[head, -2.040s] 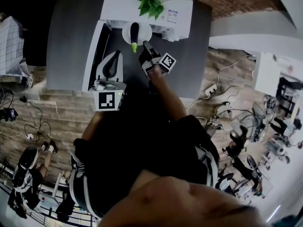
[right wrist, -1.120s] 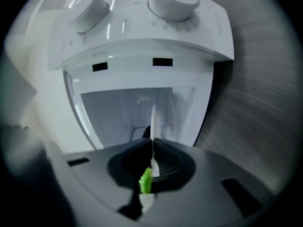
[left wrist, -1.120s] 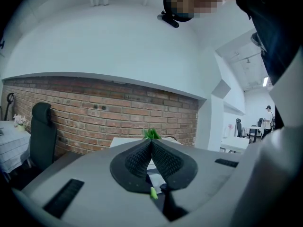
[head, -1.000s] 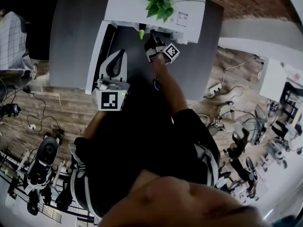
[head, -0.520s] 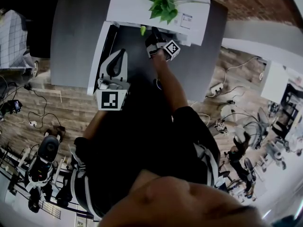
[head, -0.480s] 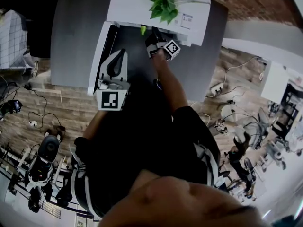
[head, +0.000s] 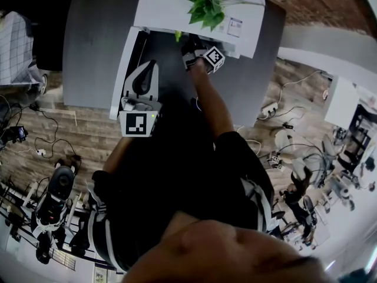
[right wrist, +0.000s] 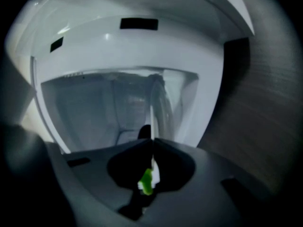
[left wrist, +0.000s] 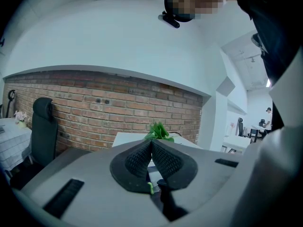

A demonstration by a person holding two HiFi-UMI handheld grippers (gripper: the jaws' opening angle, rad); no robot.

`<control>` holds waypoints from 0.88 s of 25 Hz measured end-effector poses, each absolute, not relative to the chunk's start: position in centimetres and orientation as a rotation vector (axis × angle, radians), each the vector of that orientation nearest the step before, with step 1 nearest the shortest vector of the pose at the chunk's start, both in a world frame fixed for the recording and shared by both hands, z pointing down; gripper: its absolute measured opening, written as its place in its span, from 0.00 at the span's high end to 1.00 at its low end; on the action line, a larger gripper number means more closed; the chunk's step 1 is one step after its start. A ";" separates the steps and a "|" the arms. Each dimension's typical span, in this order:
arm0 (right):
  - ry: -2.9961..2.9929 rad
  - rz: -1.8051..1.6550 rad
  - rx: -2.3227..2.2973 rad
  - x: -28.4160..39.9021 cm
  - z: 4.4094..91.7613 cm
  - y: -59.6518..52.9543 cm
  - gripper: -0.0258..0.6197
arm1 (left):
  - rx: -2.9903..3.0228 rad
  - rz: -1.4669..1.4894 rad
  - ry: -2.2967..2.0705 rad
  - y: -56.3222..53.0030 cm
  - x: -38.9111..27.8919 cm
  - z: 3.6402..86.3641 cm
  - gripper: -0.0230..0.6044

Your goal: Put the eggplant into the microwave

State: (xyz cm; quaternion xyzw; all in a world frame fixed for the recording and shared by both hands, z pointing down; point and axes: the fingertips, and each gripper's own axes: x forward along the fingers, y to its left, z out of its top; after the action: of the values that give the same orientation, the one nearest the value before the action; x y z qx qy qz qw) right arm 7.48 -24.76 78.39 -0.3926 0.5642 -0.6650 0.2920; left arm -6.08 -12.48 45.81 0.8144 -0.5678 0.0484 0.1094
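Holding the eggplant [right wrist: 146,180] on a white plate [right wrist: 154,169] at the open microwave's [right wrist: 128,56] mouth, not yet set inside, the right gripper [right wrist: 152,145] has its jaws clenched on the plate's rim, while the left gripper's [left wrist: 151,148] jaws are pressed together, empty.

The person's right arm [head: 210,108], bare below a black sleeve, stretches well forward. It carries the dark two-jaw right gripper [head: 188,42], which has a black-and-white square-marker cube [head: 214,58] at its rear. That gripper's dark pads [right wrist: 165,163] are pressed together on the edge of a thin white plate [right wrist: 155,172]. The left arm [head: 119,151] is bent and kept closer to the black-clad torso [head: 177,187]. It holds the white-bodied left gripper [head: 152,65], with its own square-marker cube [head: 136,124] nearest the body. The left gripper's ribbed black pads [left wrist: 165,161] meet at their tips with nothing between them.
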 end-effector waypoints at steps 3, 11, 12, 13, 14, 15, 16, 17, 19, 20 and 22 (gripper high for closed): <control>1.492 -1.776 -1.065 7.5 78.5 -24.8 0.91 | 2.409 0.117 -1.679 -12.7 -6.2 45.6 0.91; 1.490 -1.775 -1.126 7.6 78.4 -25.1 0.91 | 2.402 0.126 -1.672 -12.7 -6.3 45.8 0.91; 1.496 -1.776 -1.139 7.6 78.4 -25.1 0.91 | 2.403 0.128 -1.670 -12.7 -6.4 45.9 0.91; 1.500 -1.778 -1.147 7.5 78.3 -25.2 0.90 | 2.403 0.134 -1.667 -12.7 -6.4 45.9 0.91; 1.502 -1.779 -1.152 7.5 78.2 -25.2 0.90 | 2.402 0.138 -1.666 -12.8 -6.4 46.0 0.91; 1.504 -1.781 -1.160 7.5 78.2 -25.2 0.90 | 2.400 0.138 -1.664 -12.8 -6.4 46.0 0.91; 1.507 -1.784 -1.171 7.5 78.2 -25.2 0.90 | 2.400 0.135 -1.663 -12.8 -6.4 46.0 0.91; 1.509 -1.784 -1.179 7.5 78.2 -25.2 0.90 | 2.403 0.132 -1.661 -12.9 -6.4 46.0 0.91; 1.512 -1.778 -1.189 7.5 77.9 -25.2 0.90 | 2.412 0.130 -1.658 -12.9 -6.4 45.8 0.91; 1.514 -1.773 -1.198 7.5 77.8 -25.2 0.90 | 2.414 0.130 -1.657 -12.9 -6.4 45.8 0.91; 1.531 -1.762 -1.228 7.7 77.8 -25.3 0.90 | 2.415 0.131 -1.657 -13.0 -6.5 45.8 0.91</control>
State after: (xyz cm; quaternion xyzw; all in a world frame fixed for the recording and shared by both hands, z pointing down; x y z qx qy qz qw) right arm 7.67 -25.29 77.77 -0.4510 0.5620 -0.6470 0.2492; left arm -6.47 -13.01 45.83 0.8193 -0.5620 0.0443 0.1046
